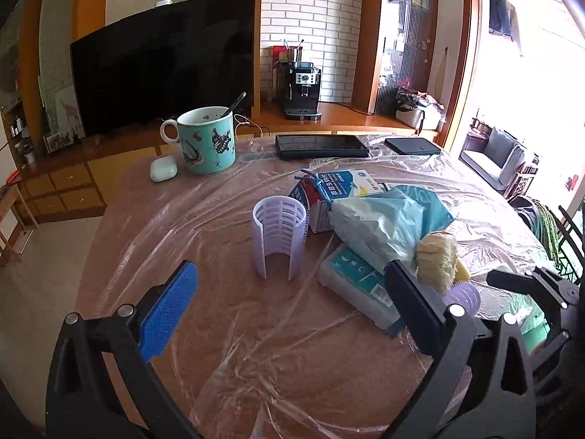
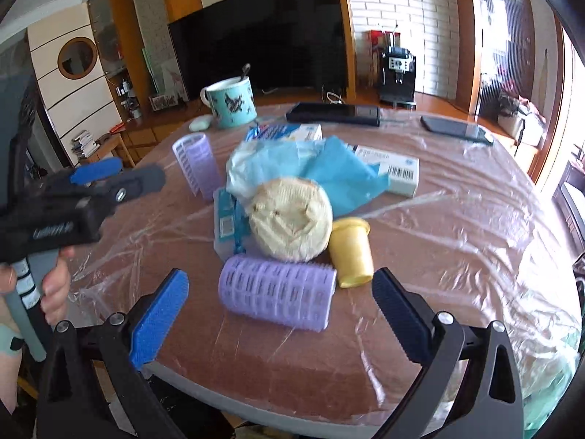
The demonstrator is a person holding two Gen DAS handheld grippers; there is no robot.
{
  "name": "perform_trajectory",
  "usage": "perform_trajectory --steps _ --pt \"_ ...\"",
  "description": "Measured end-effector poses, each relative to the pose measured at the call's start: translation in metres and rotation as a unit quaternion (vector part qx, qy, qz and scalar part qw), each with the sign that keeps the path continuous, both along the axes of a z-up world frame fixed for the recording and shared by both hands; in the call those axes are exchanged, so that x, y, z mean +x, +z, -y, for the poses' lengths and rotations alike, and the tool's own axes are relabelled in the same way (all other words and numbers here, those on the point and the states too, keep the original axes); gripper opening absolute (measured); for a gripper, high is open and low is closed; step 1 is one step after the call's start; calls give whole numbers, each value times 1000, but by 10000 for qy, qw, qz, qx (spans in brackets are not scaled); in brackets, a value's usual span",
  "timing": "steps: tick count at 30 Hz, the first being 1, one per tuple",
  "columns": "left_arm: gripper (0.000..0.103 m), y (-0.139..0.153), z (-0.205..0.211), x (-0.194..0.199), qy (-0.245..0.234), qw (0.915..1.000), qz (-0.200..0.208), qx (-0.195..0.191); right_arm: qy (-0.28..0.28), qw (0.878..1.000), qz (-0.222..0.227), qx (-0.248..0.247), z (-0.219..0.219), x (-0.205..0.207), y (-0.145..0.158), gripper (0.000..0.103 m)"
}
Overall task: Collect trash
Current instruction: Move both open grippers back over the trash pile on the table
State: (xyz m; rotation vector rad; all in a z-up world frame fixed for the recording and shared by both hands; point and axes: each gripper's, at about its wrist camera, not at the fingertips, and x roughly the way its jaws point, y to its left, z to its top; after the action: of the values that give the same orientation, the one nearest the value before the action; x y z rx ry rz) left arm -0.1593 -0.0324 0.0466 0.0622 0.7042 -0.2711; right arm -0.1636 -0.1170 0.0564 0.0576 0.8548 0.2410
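Hovering over the plastic-covered table (image 2: 457, 219), left gripper (image 1: 289, 307) has jaws spread wide, nothing between them; same tool seen at left edge of the right wrist view (image 2: 109, 179). Far left: white earbud case (image 1: 163, 169), teal mug (image 1: 206, 141) with spoon, touching or nearly so. Next, upright lilac slotted sleeve (image 1: 279, 232), standing alone ahead of the left jaws. Trash pile sits mid-table: milk carton (image 1: 329, 192), crumpled blue-white wrapper (image 2: 292, 168), blue pack (image 2: 228, 219), round bread piece (image 2: 290, 219) leaning on top. Purple hair roller (image 2: 278, 292) lies on its side just in front of the bread, between the right gripper (image 2: 279, 314) jaws, which are spread, not touching it. Yellow cup (image 2: 351, 252) on its side beside the roller. White barcode box (image 2: 396, 168) further right. Two dark phones (image 2: 334, 113) at the far edge.
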Motion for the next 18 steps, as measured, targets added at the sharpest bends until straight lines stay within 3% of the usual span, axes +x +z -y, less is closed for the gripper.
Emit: perform_trajectory --steps 5,10,18 --pt "102 -3 1 14 -3 10000 -71 27 -78 9998 95 -143 1 3 1 99" --pt "102 -11 3 29 37 9997 -218 115 -95 9989 262 -368 7 34 17 99" --pt "102 -19 3 48 -43 9991 -396 138 441 9976 -89 -528 -7 88 23 99"
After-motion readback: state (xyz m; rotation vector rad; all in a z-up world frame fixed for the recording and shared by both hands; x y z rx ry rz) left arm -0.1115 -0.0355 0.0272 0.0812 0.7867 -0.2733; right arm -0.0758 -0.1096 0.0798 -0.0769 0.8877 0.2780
